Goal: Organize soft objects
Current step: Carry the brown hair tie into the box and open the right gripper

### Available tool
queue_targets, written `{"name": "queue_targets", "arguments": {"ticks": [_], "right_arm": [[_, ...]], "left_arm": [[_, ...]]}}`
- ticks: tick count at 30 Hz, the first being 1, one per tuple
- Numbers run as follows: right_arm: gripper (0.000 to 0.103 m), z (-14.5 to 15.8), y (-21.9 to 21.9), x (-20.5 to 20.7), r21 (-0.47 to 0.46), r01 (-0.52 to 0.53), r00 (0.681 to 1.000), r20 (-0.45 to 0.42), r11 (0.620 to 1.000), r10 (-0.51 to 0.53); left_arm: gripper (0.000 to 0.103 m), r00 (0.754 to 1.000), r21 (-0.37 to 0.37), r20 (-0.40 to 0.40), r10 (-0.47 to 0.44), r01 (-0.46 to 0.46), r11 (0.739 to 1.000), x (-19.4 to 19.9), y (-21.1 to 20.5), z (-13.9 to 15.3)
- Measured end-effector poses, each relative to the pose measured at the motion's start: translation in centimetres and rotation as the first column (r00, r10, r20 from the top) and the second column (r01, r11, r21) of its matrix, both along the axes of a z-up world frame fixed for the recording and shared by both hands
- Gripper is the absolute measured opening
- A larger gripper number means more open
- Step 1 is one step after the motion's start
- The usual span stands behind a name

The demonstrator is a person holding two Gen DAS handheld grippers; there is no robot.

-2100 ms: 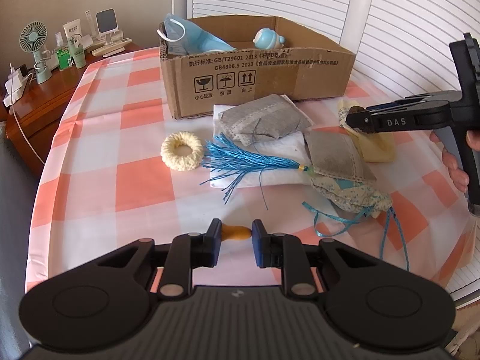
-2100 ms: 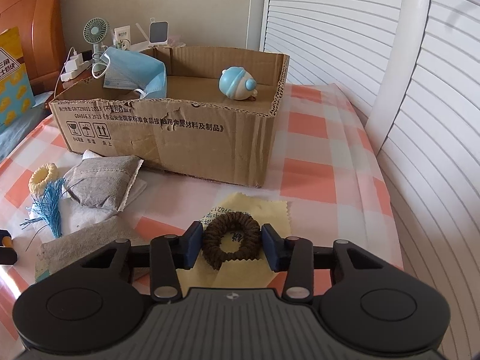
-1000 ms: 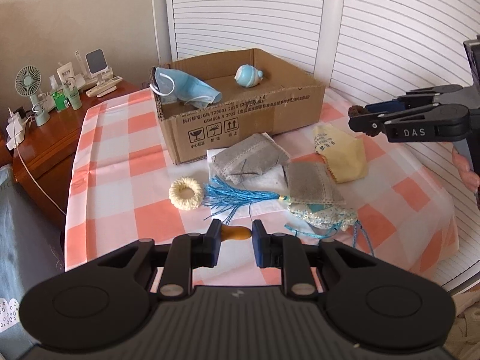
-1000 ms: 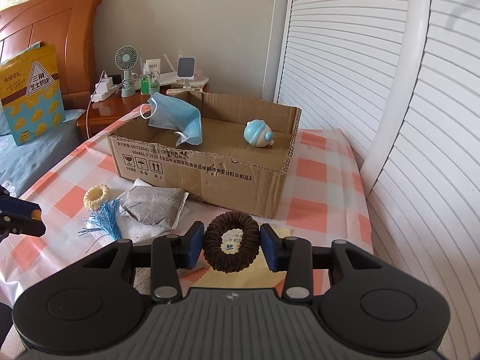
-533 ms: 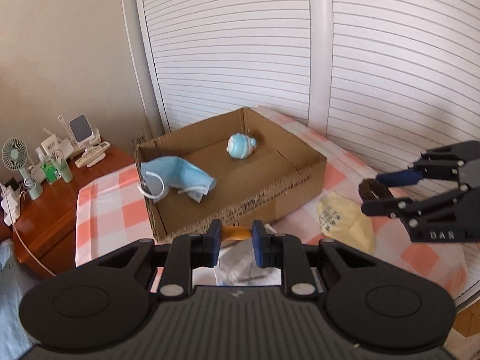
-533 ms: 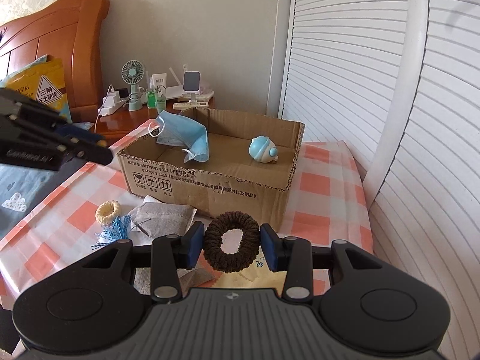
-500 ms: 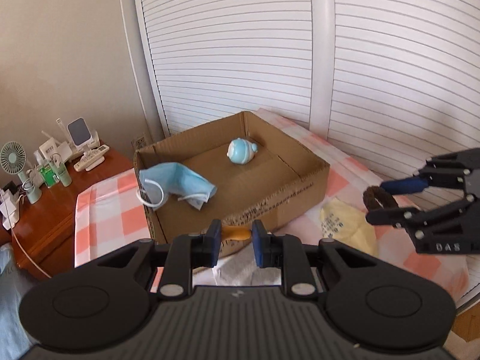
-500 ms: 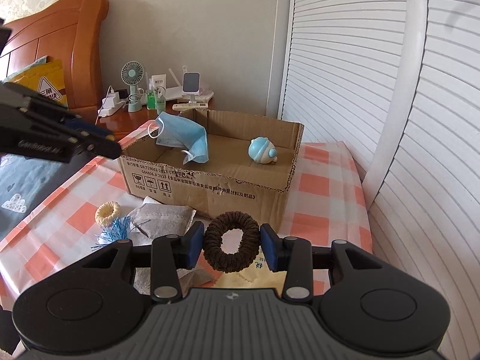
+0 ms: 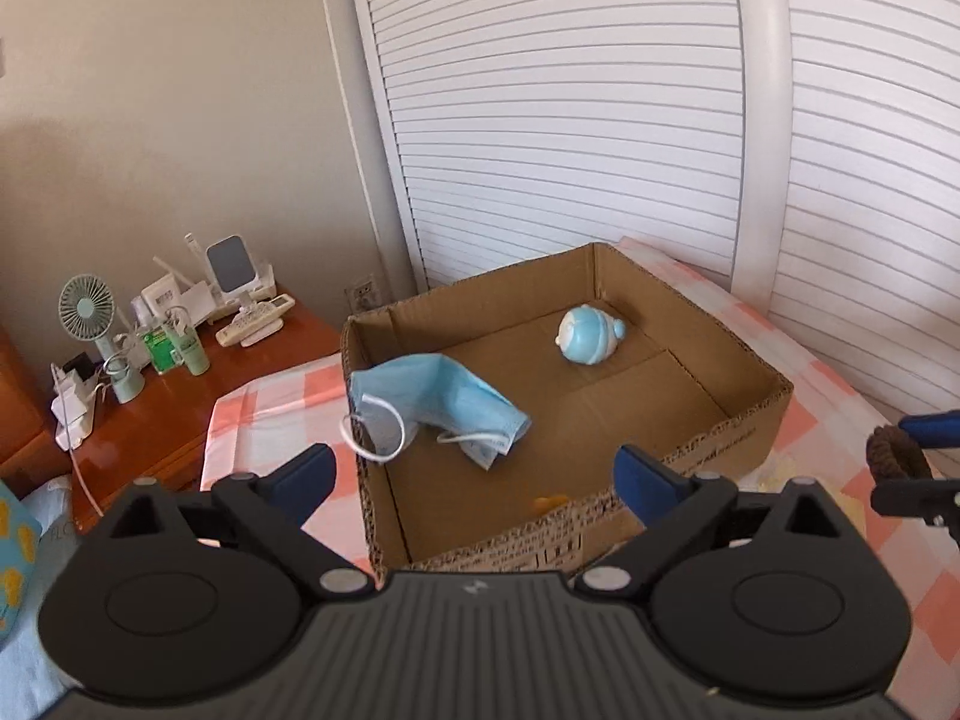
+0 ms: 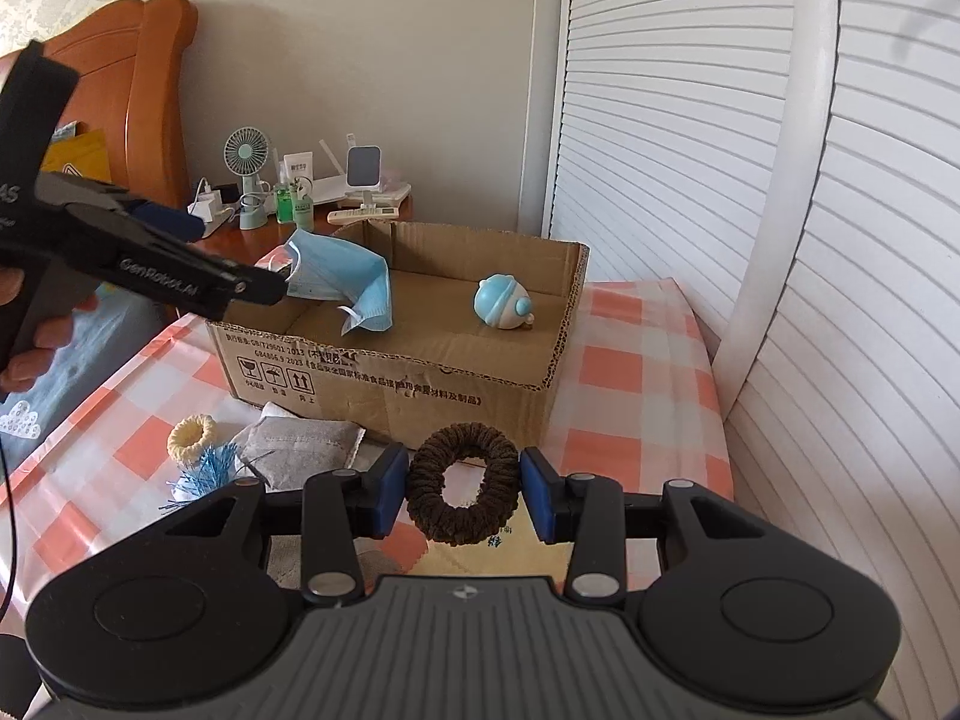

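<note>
An open cardboard box (image 9: 756, 414) (image 10: 384, 384) stands on the checked tablecloth. Inside lie a blue face mask (image 9: 444, 408) (image 10: 348, 276), a light blue round toy (image 9: 588, 333) (image 10: 501, 300) and a small orange piece (image 9: 549, 501) near the front wall. My left gripper (image 9: 474, 474) is open and empty above the box's front edge; it shows in the right wrist view (image 10: 240, 282) at the box's left corner. My right gripper (image 10: 462, 495) is shut on a brown hair scrunchie (image 10: 462, 495) (image 9: 897, 459), held in front of the box's right side.
On the cloth in front of the box lie a cream scrunchie (image 10: 191, 437), a blue tassel (image 10: 207, 468), grey sachets (image 10: 300, 447) and a yellow cloth (image 10: 498, 552). A wooden nightstand (image 9: 174, 402) with a fan and small items stands left. White shutter doors are behind and right.
My left gripper rose over the box, opened and let go of the small orange piece, which now lies inside. My right gripper lifted with the brown scrunchie held.
</note>
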State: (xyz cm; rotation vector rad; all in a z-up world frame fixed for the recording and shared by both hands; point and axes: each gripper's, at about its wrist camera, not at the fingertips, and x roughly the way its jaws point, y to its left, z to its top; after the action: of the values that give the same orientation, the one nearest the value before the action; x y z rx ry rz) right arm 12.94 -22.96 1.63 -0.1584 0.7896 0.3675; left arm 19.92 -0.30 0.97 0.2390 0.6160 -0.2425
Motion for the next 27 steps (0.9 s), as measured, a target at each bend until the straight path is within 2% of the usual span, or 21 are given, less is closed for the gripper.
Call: {"name": "queue_targets", "arguments": {"ticks": [6, 15, 22, 27], "right_arm": [[0.046, 0.2, 0.8, 0.7, 0.013, -0.002, 1.0, 0.0, 1.0, 0.002], [0.046, 1.4, 2.3, 2.1, -0.007, -0.016, 1.0, 0.013, 1.0, 0.016], [0.046, 0.6, 4.4, 8.5, -0.02, -0.01, 0.999, -0.046, 1.0, 0.009], [0.046, -0.6, 6.4, 13.7, -0.009, 0.01, 0.996, -0.088, 1.0, -0.011]], "left_arm": [[0.101, 1.0, -0.033, -0.012, 0.02, -0.021, 0.999, -4.0, 0.5, 0.5], [0.102, 1.0, -0.099, -0.012, 0.027, -0.028, 0.995, -7.1, 0.1, 0.7], [0.102, 0.999, -0.123, -0.015, 0.035, -0.036, 0.992, -8.8, 0.4, 1.2], [0.102, 0.999, -0.106, -0.014, 0.041, -0.042, 0.993, -10.4, 0.9, 1.3]]}}
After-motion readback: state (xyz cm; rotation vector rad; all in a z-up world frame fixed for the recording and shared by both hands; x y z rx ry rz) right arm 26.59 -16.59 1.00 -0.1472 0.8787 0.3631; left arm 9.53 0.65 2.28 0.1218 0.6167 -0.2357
